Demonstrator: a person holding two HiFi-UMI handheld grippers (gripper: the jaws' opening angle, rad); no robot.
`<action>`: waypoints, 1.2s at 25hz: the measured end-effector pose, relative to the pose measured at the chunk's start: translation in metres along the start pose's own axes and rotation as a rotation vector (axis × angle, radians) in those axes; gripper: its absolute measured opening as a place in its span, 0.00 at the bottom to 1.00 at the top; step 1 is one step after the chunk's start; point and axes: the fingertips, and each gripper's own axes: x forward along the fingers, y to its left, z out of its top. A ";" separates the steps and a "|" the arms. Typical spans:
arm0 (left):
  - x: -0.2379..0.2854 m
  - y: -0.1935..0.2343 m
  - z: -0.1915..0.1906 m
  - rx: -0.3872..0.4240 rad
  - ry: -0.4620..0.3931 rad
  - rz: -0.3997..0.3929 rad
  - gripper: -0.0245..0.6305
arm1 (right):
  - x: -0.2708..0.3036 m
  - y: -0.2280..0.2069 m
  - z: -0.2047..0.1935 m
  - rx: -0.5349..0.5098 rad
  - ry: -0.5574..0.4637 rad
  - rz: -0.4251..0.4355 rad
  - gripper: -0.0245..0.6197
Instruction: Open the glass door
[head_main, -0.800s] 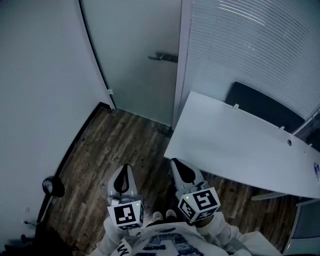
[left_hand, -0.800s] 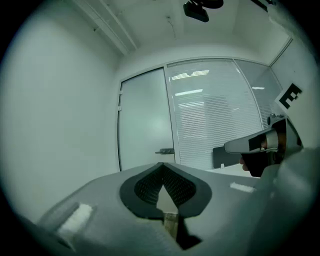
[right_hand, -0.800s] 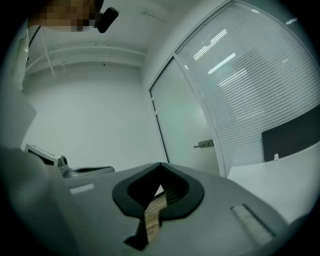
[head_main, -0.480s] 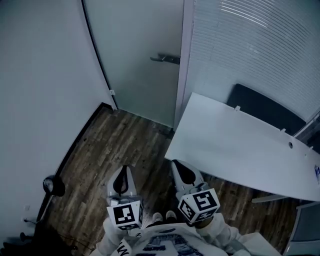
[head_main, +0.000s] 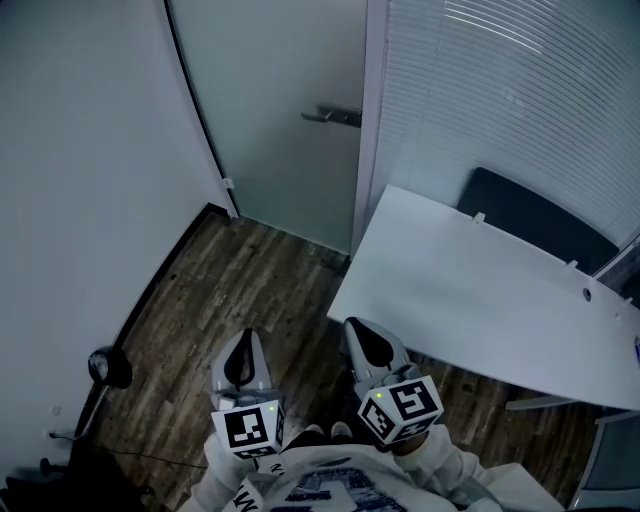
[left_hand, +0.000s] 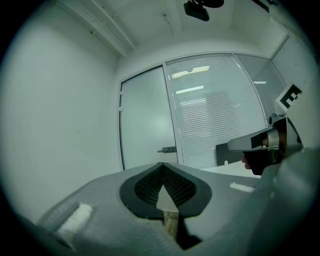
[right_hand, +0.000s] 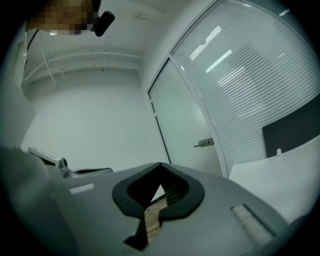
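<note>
The frosted glass door (head_main: 280, 120) stands closed ahead, its metal lever handle (head_main: 335, 116) on the right edge next to the frame. Both gripper views show the same handle (left_hand: 167, 149) (right_hand: 205, 143) far off. My left gripper (head_main: 245, 338) and right gripper (head_main: 352, 325) are held low and level, side by side over the wooden floor, well short of the door. Each has its jaws together at the tips, with nothing between them. The right gripper (left_hand: 260, 145) also shows at the edge of the left gripper view.
A white table (head_main: 470, 290) juts in at the right, close to the right gripper, with a dark chair back (head_main: 530, 225) behind it. A glass wall with blinds (head_main: 500, 90) runs right of the door. A white wall (head_main: 90, 170) borders the left; a black round object (head_main: 108, 368) sits at its foot.
The head view has drifted slightly, so the door and table sit a little further right. Both grippers keep the same pose and stay shut.
</note>
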 end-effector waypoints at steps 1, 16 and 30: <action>0.002 0.001 -0.002 0.014 -0.004 0.006 0.04 | 0.002 -0.003 -0.003 0.002 0.007 -0.001 0.04; 0.088 0.059 -0.013 0.018 -0.029 0.010 0.04 | 0.095 -0.018 -0.012 -0.031 0.034 -0.015 0.04; 0.248 0.185 -0.018 -0.005 0.007 -0.076 0.04 | 0.287 -0.012 0.000 -0.032 0.037 -0.121 0.04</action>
